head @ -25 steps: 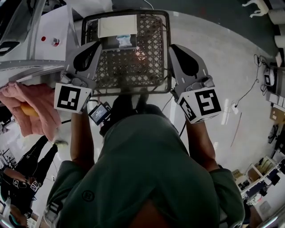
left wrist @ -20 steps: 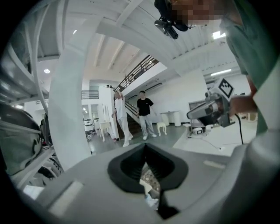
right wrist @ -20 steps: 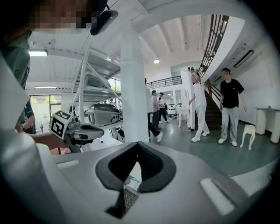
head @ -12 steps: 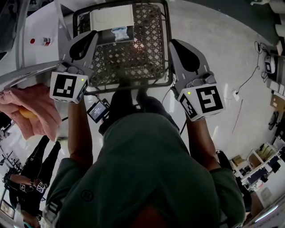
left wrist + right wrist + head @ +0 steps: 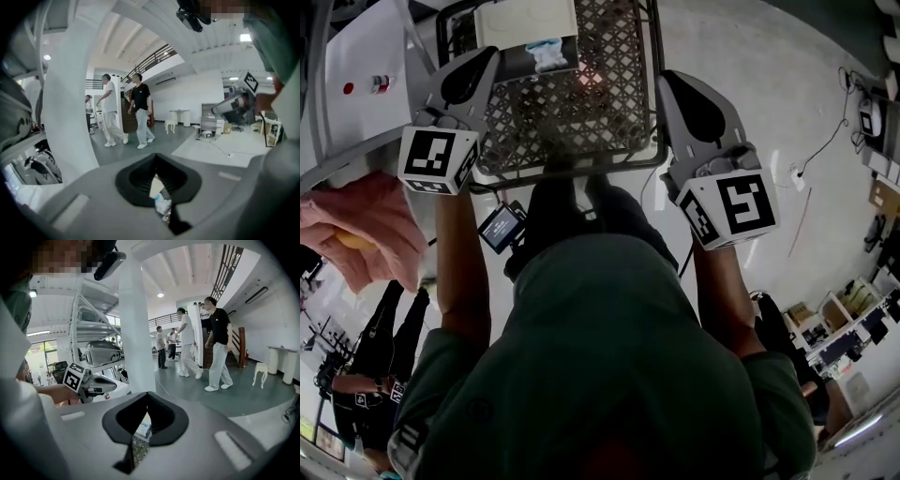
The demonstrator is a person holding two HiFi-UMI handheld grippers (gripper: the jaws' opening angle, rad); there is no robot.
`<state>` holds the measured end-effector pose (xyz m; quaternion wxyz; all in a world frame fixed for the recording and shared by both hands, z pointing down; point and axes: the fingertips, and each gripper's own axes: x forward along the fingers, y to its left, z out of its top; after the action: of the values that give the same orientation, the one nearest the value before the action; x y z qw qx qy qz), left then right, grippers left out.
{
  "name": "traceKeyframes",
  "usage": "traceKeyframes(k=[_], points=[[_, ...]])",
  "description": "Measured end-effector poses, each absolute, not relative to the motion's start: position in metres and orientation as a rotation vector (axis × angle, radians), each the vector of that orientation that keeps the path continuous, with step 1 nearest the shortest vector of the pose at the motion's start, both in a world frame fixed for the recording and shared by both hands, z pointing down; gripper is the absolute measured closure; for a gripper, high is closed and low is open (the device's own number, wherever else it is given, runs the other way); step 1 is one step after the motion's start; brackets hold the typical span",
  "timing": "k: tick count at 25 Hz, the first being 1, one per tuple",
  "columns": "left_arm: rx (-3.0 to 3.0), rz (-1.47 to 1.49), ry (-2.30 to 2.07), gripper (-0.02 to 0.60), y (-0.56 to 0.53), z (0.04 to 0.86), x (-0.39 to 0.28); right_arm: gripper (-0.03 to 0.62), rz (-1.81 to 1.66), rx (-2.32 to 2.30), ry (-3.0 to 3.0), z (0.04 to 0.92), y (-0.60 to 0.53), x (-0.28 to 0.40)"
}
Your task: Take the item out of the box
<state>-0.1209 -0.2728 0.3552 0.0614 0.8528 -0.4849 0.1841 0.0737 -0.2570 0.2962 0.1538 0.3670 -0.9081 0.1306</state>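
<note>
mesh basket (image 5: 581,112): flat white box (image 5: 528,21), small blue-white pack (image 5: 548,52), both ahead of left gripper (image 5: 490,54) | box long axis crosswise | left and right gripper (image 5: 666,77) jaws together, empty

A big open lab hall. Ahead of the right gripper (image 5: 148,393) rise a tall white column (image 5: 136,329) and a white metal shelving rack (image 5: 91,301). Beyond the left gripper (image 5: 155,157), people in casual clothes (image 5: 140,112) walk a grey floor under a dark-railed mezzanine (image 5: 150,58), near white equipment-laden desks (image 5: 211,124).

Mesh crate (image 5: 591,122) open-topped, entry from above; white shelf (image 5: 366,56) close on left.
</note>
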Motion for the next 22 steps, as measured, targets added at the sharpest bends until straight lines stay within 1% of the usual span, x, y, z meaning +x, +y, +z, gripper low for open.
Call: traceKeyframes(k=[22], points=[[2.44, 0.751, -1.2, 0.578, -0.321, 0.502, -0.118, 0.588, 0.538, 1.118, -2.464, 0.367, -0.284, 0.08]])
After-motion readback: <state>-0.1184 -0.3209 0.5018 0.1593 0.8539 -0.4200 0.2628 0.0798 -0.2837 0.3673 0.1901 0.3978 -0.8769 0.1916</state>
